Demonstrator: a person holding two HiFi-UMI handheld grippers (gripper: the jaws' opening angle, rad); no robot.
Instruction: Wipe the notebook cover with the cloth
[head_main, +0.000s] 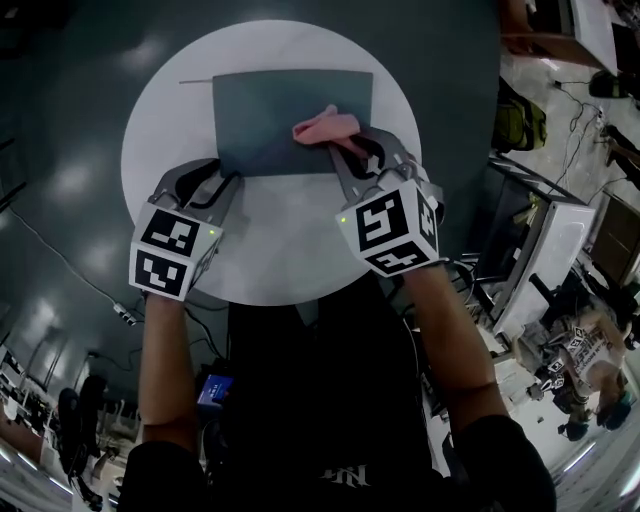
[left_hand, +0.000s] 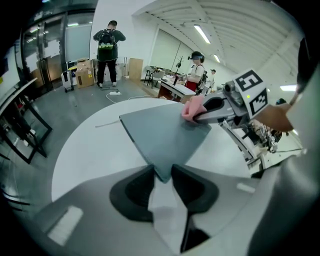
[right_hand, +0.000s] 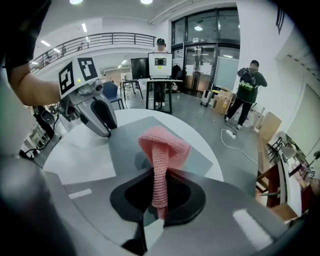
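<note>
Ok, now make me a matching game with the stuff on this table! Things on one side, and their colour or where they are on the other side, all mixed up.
Things:
1. cloth
2. notebook
3. round table
4. left gripper

Clues:
a. white, with the other things on it
b. pink, pinched by the right gripper
c. dark grey, lying flat
d. jaws apart, one on either side of the notebook's near corner

Pairs: 1-b, 2-c, 3-a, 4-d
</note>
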